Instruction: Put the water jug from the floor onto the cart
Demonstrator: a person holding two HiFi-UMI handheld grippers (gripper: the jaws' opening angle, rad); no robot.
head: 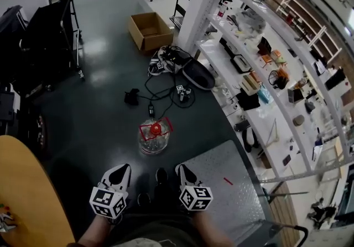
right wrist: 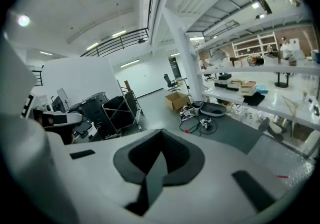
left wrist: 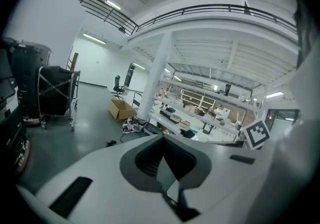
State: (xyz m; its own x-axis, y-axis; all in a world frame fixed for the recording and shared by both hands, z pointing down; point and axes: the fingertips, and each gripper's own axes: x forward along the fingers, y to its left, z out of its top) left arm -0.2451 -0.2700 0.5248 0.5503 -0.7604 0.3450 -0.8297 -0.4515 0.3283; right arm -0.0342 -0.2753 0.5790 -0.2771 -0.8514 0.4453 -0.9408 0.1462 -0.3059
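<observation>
You've got open floor (head: 94, 119) at centre left, but cables (head: 168, 55) sprawl above the water jug (head: 154, 136).

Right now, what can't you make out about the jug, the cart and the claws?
- Water jug: shown only in the head view, from above, so its fill level is unreadable. It does not show in either gripper view.
- Cart: its near end is cut off by the head view's bottom edge.
- Shelf: its items are too small to identify.
- Left claw and right claw: nothing unclear; both are shut and empty.
</observation>
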